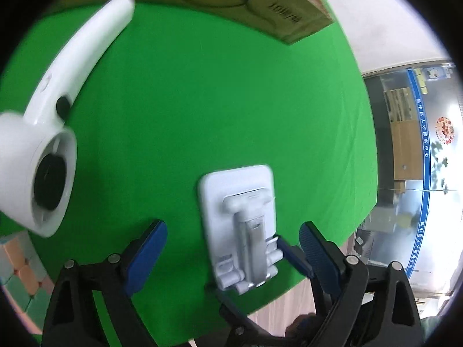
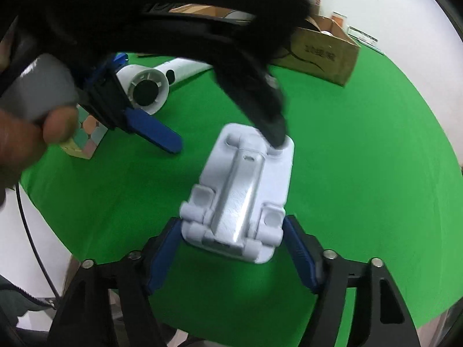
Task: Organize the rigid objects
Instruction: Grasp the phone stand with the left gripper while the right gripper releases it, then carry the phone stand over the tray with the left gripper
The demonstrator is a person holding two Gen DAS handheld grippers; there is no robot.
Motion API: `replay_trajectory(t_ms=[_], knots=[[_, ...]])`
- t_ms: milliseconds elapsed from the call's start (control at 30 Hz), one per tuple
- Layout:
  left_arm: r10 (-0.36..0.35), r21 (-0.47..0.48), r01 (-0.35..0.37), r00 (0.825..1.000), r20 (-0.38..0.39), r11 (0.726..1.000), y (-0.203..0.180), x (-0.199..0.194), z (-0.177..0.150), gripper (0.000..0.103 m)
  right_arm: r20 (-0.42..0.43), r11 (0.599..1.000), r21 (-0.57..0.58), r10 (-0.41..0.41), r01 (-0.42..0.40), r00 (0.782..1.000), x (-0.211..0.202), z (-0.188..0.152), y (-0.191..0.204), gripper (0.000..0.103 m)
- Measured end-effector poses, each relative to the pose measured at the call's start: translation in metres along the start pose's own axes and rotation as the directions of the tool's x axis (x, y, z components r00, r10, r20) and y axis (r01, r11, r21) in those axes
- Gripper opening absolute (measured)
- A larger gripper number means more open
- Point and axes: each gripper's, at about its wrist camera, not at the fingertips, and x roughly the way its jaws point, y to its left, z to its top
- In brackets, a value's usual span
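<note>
A white folding phone stand (image 2: 243,190) lies over the green cloth (image 2: 361,173), its hinged end toward me. My right gripper (image 2: 231,243) has its blue pads (image 2: 165,257) pressed on both sides of that near end. In the left wrist view the stand (image 1: 237,219) sits between the wide-apart fingers of my left gripper (image 1: 231,254), touching neither. The right gripper's fingers (image 1: 292,256) clamp its lower end there. From the right wrist the left gripper (image 2: 227,143) reaches in from above, open, one finger over the stand's far corner. I cannot tell whether the stand is lifted.
A white handheld fan (image 1: 43,144) (image 2: 147,86) lies at the left. A pastel puzzle cube (image 1: 23,266) (image 2: 86,136) sits beside it. A cardboard box (image 1: 275,5) (image 2: 321,55) stands at the far edge. A person's hand (image 2: 23,138) holds the left gripper's grey handle.
</note>
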Motion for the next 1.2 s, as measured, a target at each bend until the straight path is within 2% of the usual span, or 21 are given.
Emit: replay_trajectory(t_ms=[100,200,267,333,400,500,667,700,800,967,1100,1200], knots=[[0.027,-0.005,-0.027,1.000,0.000,1.000,-0.008,0.000,0.004,0.092,-0.023,1.000,0.016,0.019,-0.019,1.000,0.006,0.010,-0.007,0.067],[0.044,-0.009,-0.044,0.999,-0.023,0.999,-0.012,0.003,0.008,0.086,-0.038,0.992,0.074,0.101,-0.098,0.994,0.007,0.017,-0.025,0.067],[0.042,-0.015,-0.042,0.998,-0.047,0.999,-0.014,0.005,0.009,0.062,-0.049,0.978,0.126,0.173,-0.165,0.984,0.009,0.021,-0.045,0.066],[0.027,-0.045,-0.031,0.996,-0.084,0.999,-0.015,0.010,0.011,0.045,-0.059,0.955,0.183,0.248,-0.234,0.967,0.011,0.024,-0.058,0.066],[0.056,-0.041,-0.059,0.995,-0.079,0.997,-0.019,0.010,0.011,0.040,-0.066,0.929,0.236,0.307,-0.285,0.949,0.013,0.027,-0.071,0.066],[0.055,-0.048,-0.058,0.997,-0.058,0.997,-0.025,0.003,0.013,0.040,-0.067,0.908,0.261,0.356,-0.328,0.932,0.012,0.031,-0.087,0.066],[0.051,-0.048,-0.050,0.999,0.014,0.998,-0.044,-0.036,0.019,0.039,-0.023,0.899,0.238,0.384,-0.368,0.923,-0.017,0.054,-0.105,0.066],[0.055,-0.041,-0.053,0.998,0.031,0.998,-0.050,-0.046,0.022,0.039,-0.013,0.900,0.230,0.384,-0.371,0.923,-0.032,0.053,-0.097,0.066],[0.074,-0.026,-0.072,0.993,0.092,0.997,-0.064,-0.080,0.033,0.039,0.024,0.903,0.197,0.384,-0.381,0.923,-0.060,0.089,-0.088,0.066],[0.100,-0.008,-0.100,0.973,0.210,0.995,-0.077,-0.145,0.056,0.038,0.104,0.903,0.140,0.394,-0.405,0.913,-0.087,0.143,-0.087,0.066],[0.107,0.014,-0.114,0.960,0.257,0.993,-0.074,-0.177,0.072,0.037,0.144,0.895,0.110,0.416,-0.433,0.898,-0.096,0.181,-0.081,0.066],[0.114,0.010,-0.121,0.956,0.269,0.993,-0.063,-0.192,0.084,0.037,0.144,0.893,0.101,0.422,-0.438,0.895,-0.078,0.217,-0.061,0.066]])
